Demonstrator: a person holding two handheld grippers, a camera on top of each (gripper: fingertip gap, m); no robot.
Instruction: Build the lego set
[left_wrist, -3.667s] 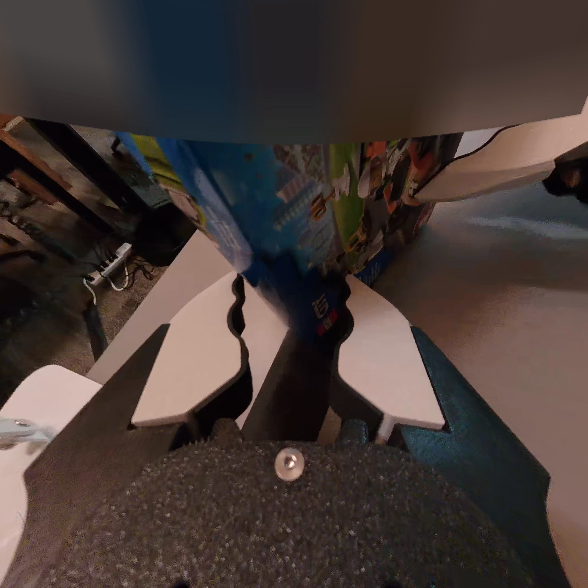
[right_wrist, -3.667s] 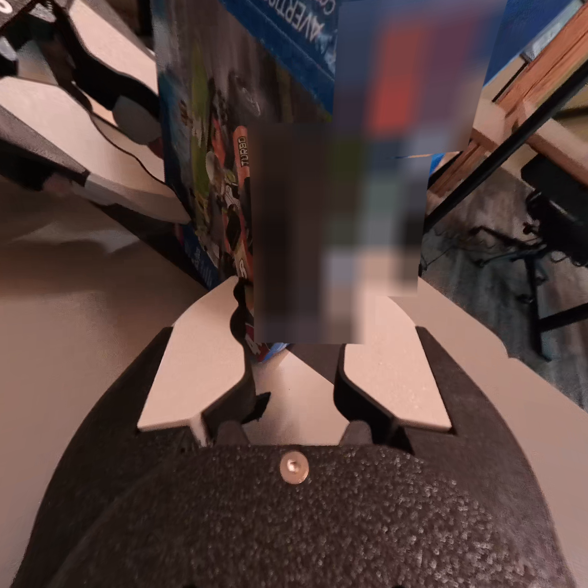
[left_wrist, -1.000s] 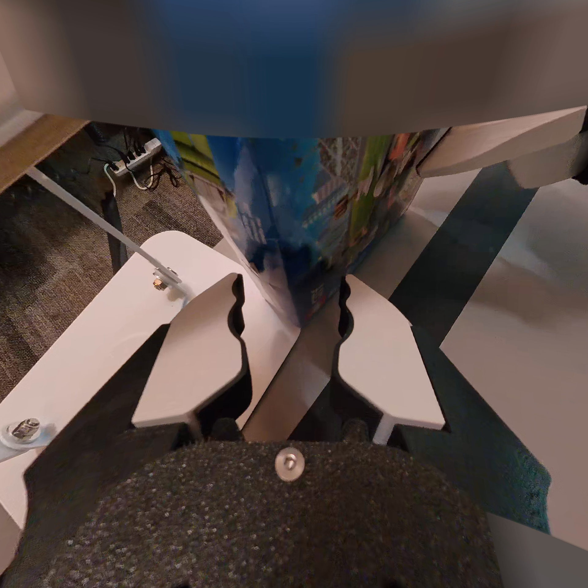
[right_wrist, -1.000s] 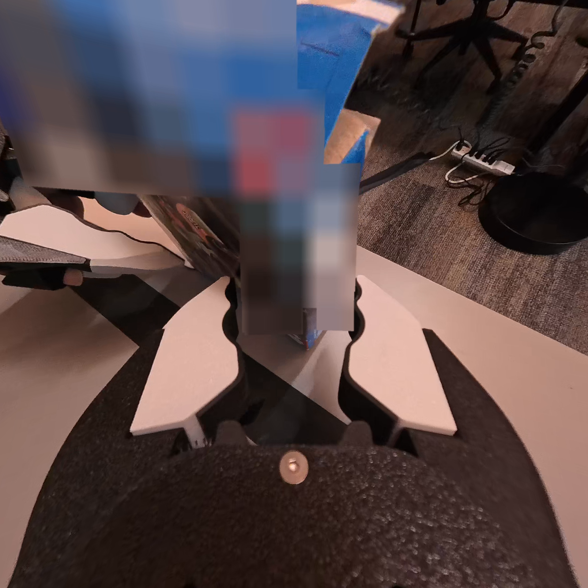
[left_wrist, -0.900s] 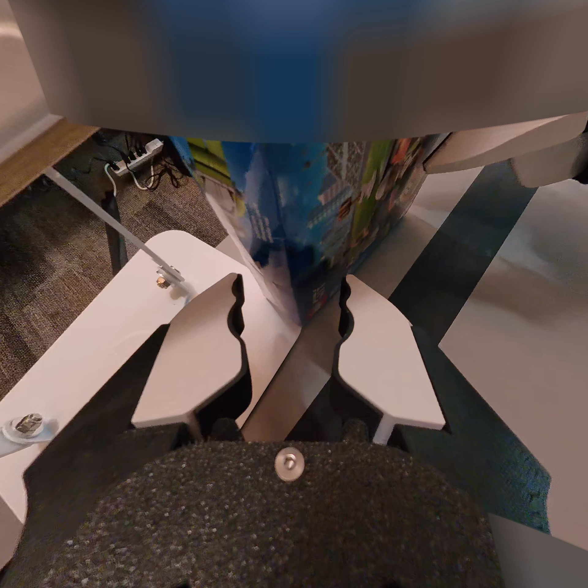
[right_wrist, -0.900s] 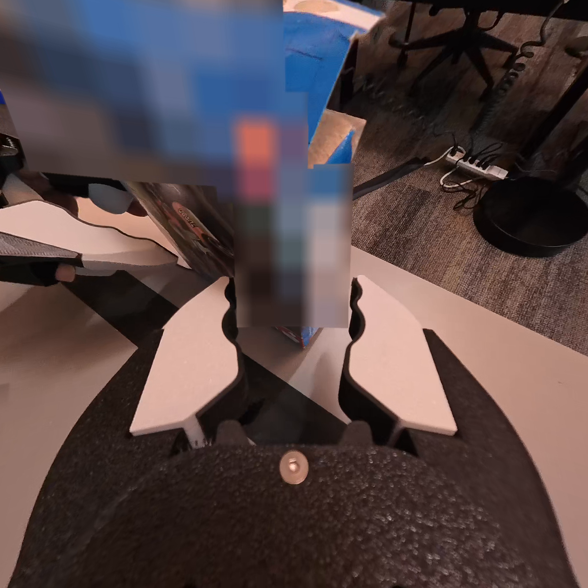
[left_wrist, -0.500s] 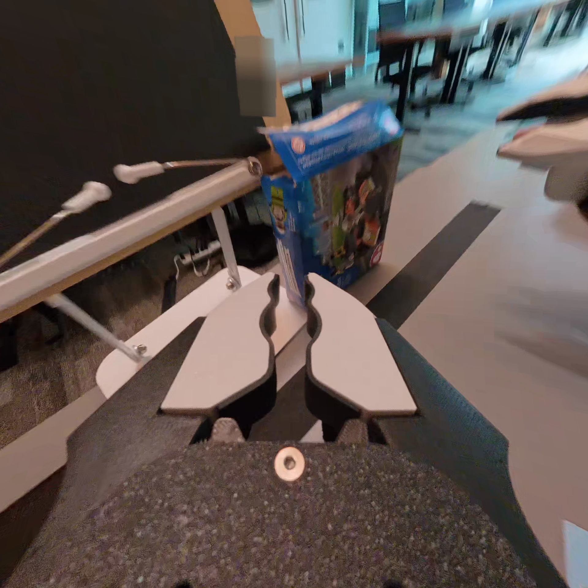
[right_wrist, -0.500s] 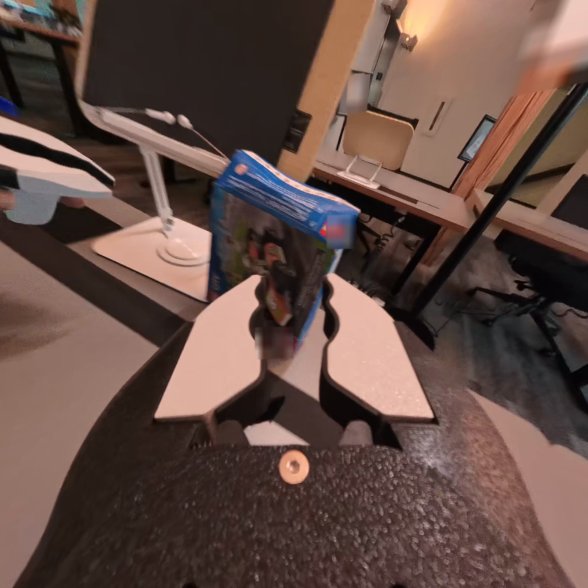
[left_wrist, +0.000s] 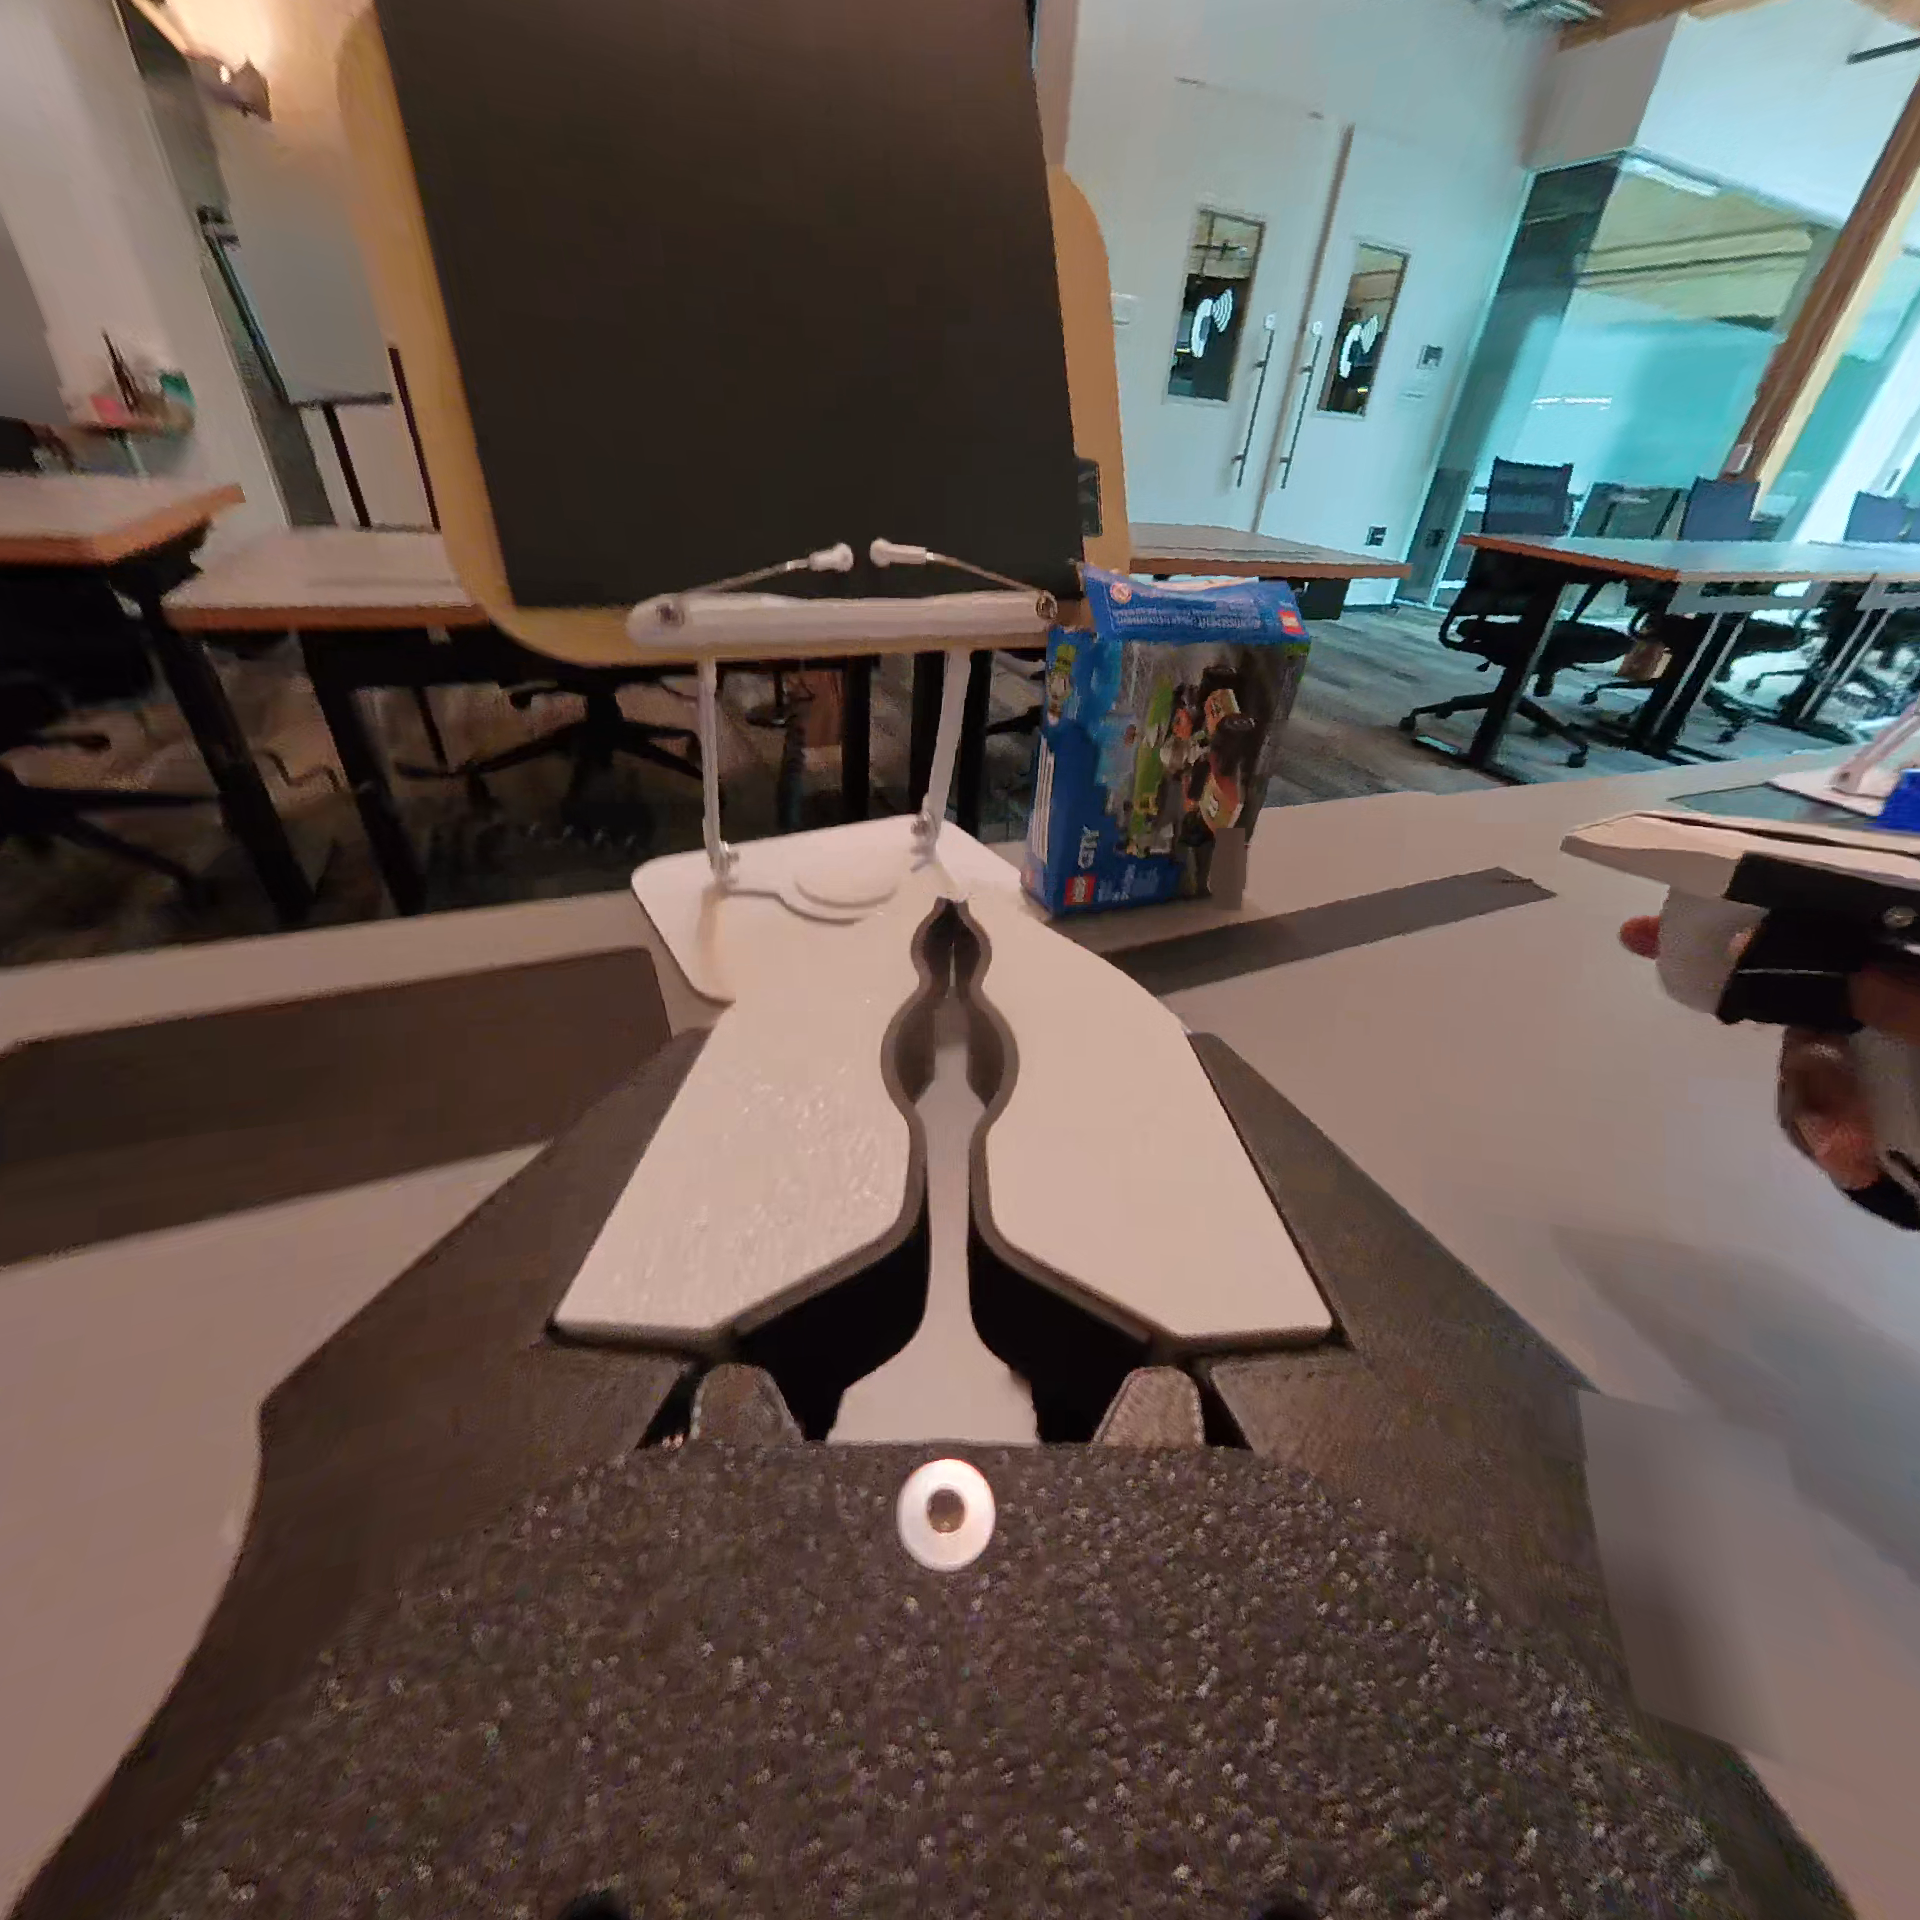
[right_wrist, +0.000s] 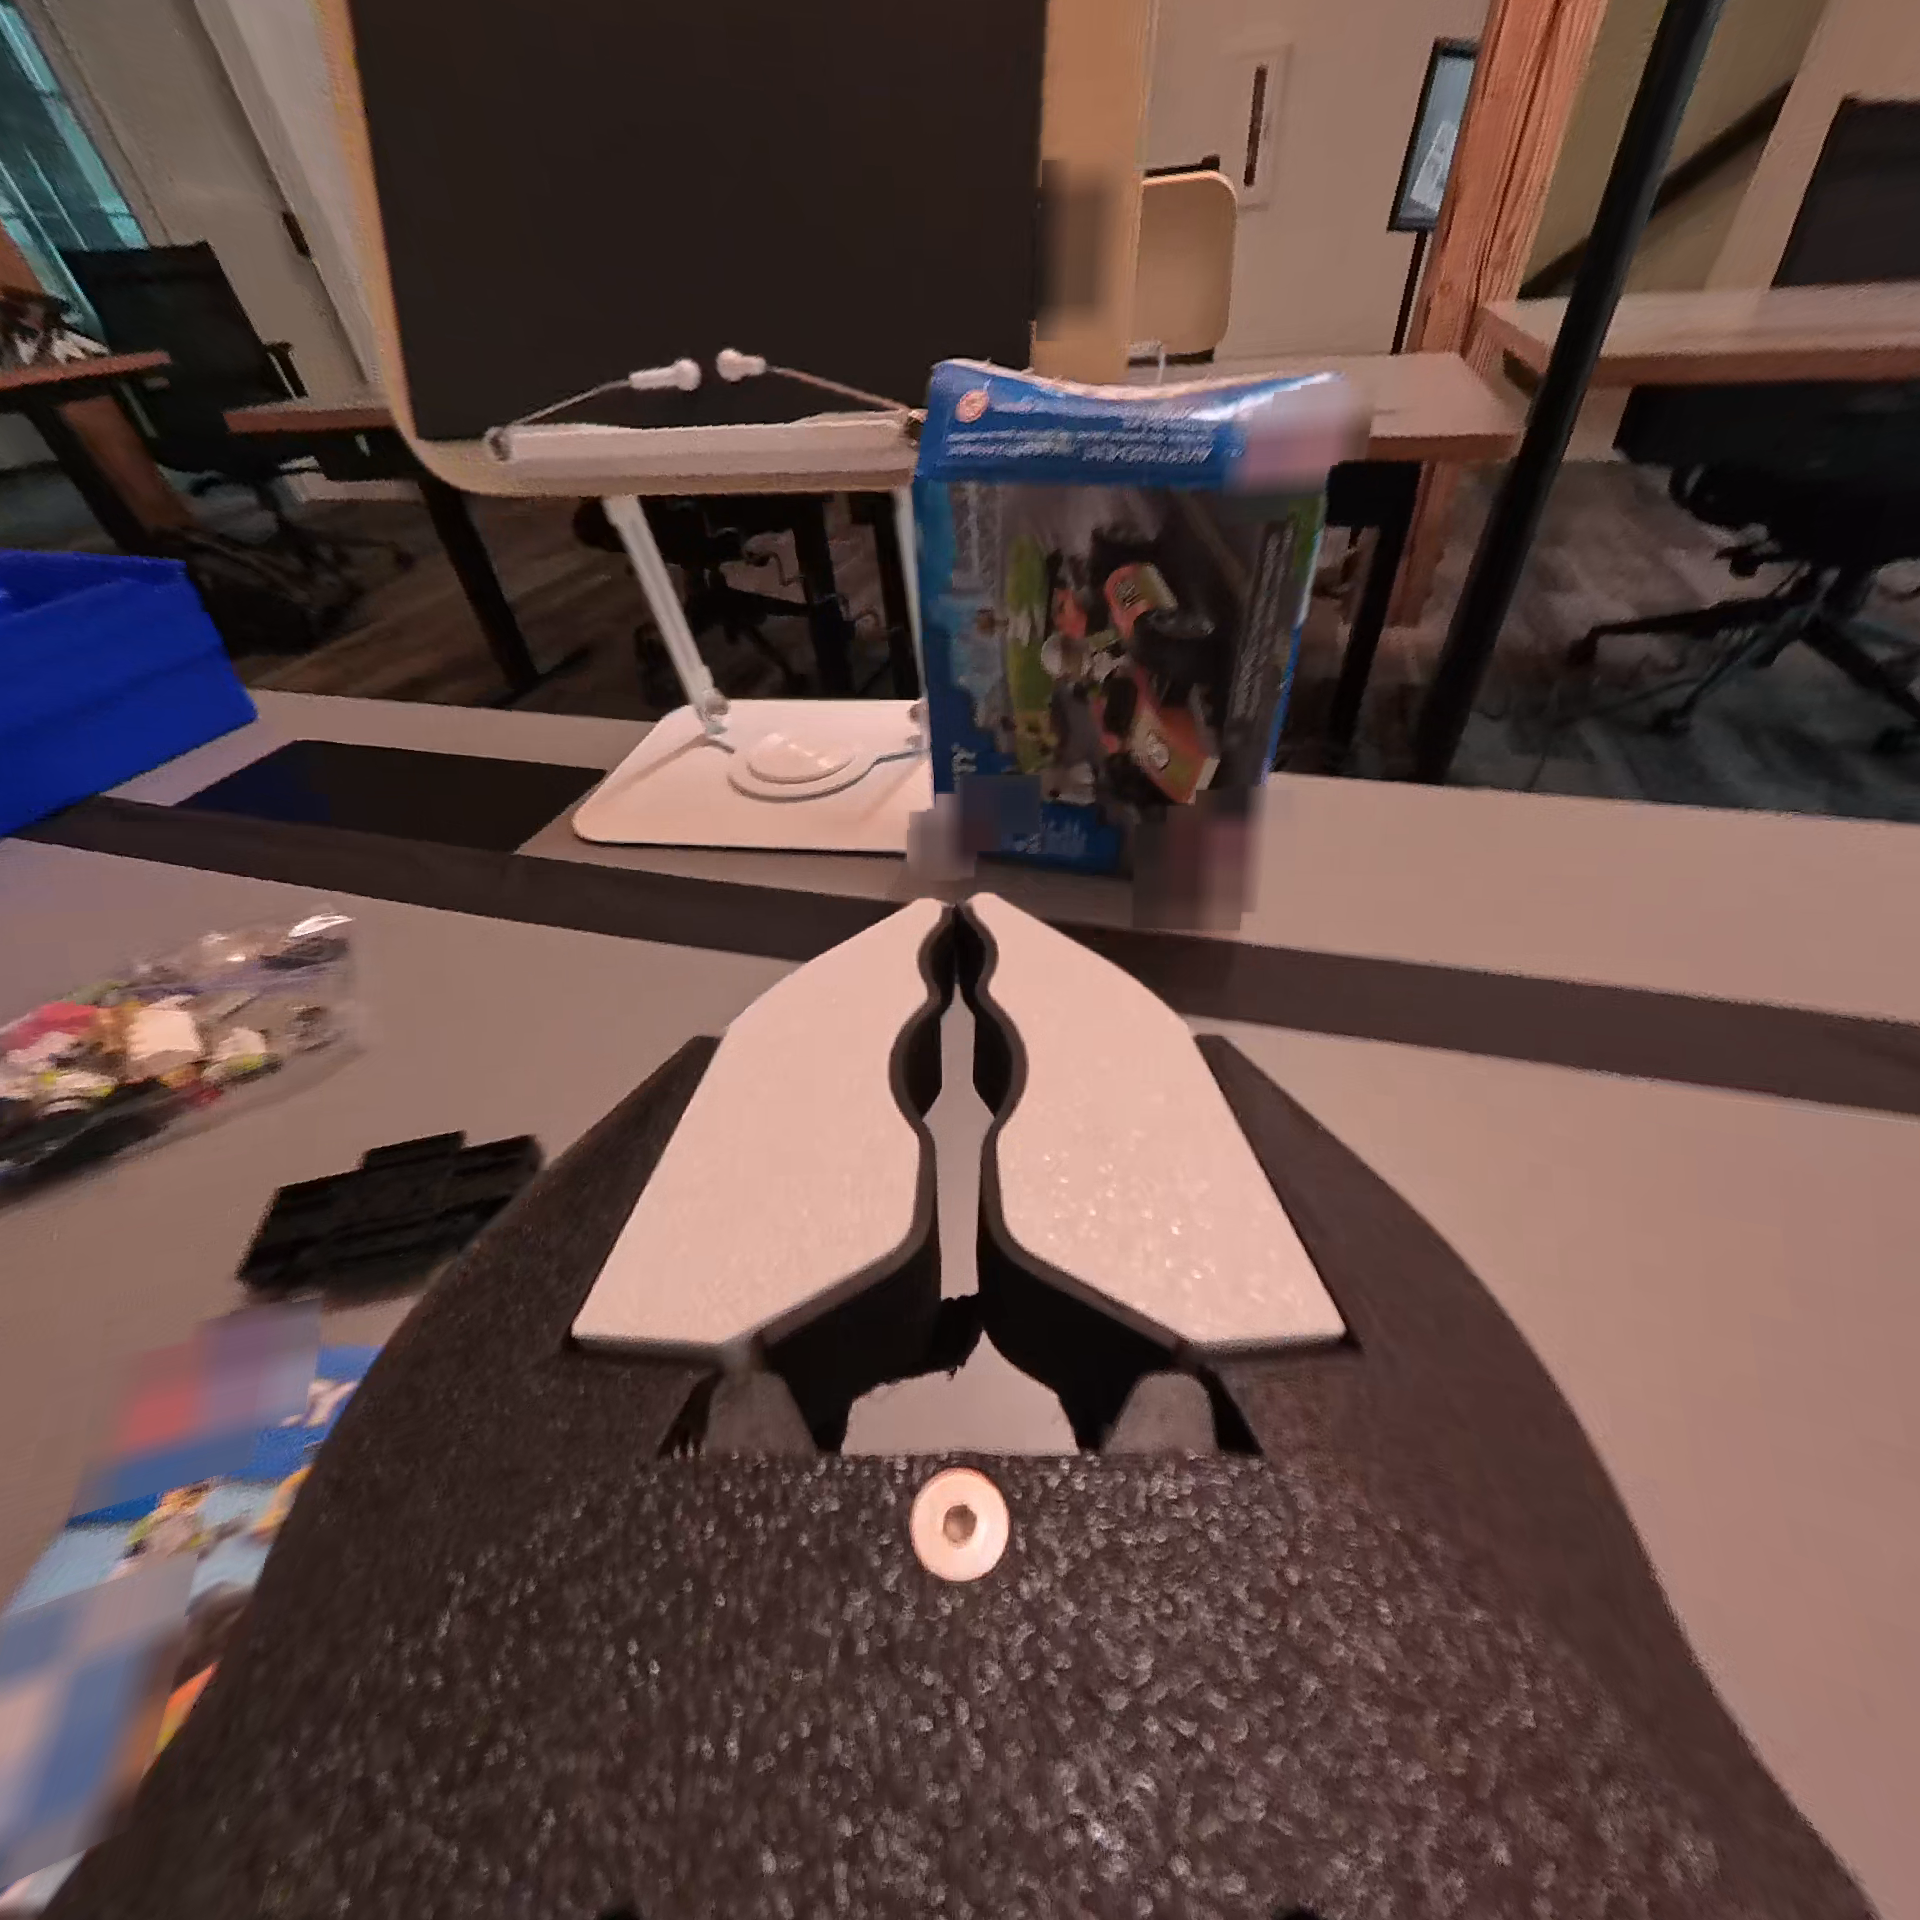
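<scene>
Both the left gripper (left_wrist: 951, 914) and the right gripper (right_wrist: 956, 914) are closed, tips together, holding nothing. One blue cardboard lego box (right_wrist: 1117, 634) stands upright beside one white desk stand (right_wrist: 748, 790); one clear bag of bricks (right_wrist: 156, 1039) lies on the grey table (right_wrist: 1558, 1195).

Glossy cardboard box (right_wrist: 1117, 623), matt grey table (right_wrist: 1558, 1195)

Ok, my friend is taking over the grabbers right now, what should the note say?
Left gripper: jaws shut, empty. Right gripper: jaws shut, empty.
Blue cardboard lego box stands upright at the grey table's far edge, top flap open, beside the white stand.
Clear bag of mixed bricks, flat black lego plate and blue instruction booklet lie on the table.
Done: box emptied and set aside.
Left: open the bag, build everything.
</scene>
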